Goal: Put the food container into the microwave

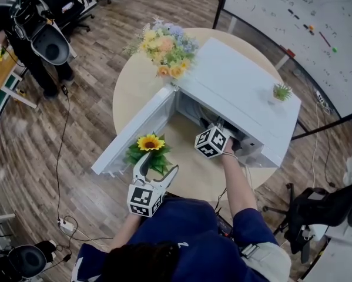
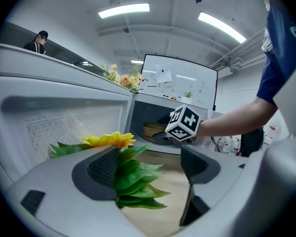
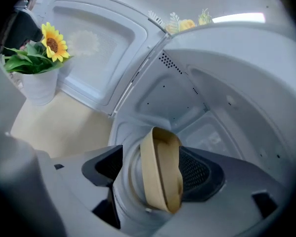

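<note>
The white microwave (image 1: 240,87) stands on the round table (image 1: 190,178) with its door (image 1: 137,134) swung wide to the left. My right gripper (image 3: 152,169) reaches into the cavity (image 3: 187,98). Its jaws stand open around the food container (image 3: 160,174), a translucent tub with a tan lid, and the pads do not press on it. The left gripper view shows the container (image 2: 155,129) on the oven floor behind the right gripper's marker cube (image 2: 183,124). My left gripper (image 1: 159,164) is open and holds nothing, just in front of the potted sunflower (image 1: 150,143).
A bouquet (image 1: 164,49) sits at the table's far edge beside the microwave, and a small green plant (image 1: 281,91) stands on its top. A person (image 1: 29,34) stands at the far left, a whiteboard (image 1: 305,22) leans at the right, and cables (image 1: 61,157) run over the wooden floor.
</note>
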Demonstrator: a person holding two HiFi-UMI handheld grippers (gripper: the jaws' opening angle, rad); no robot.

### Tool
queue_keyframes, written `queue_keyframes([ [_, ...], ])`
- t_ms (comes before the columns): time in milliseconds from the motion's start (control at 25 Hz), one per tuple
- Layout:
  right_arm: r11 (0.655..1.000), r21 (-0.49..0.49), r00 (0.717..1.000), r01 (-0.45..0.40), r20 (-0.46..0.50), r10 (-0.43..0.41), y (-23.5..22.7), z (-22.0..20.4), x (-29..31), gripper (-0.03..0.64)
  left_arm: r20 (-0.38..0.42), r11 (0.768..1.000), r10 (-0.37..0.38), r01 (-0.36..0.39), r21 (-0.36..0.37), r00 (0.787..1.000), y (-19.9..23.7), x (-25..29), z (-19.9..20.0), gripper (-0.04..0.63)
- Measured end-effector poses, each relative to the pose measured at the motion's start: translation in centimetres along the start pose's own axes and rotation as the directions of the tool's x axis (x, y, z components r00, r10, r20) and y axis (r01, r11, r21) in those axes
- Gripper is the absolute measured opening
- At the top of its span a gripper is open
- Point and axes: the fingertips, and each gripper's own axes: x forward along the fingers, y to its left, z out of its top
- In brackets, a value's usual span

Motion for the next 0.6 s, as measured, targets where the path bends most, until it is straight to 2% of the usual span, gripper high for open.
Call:
queue_keyframes([
  [440, 0.997, 0.066, 0.997, 0.048, 0.055, -0.052, 1.3, 1.5, -5.9, 0.374, 0.039, 0.996, -0.081, 0.080, 0.030, 0.996, -1.3, -1.4, 0.5, 0.399],
  [600, 0.987, 0.139, 0.994, 0.076, 0.068, -0.086, 1.4, 1.7, -8.6, 0.377, 0.036, 0.995, -0.101, 0.100, 0.027, 0.994, -1.5, -1.7, 0.2, 0.399],
])
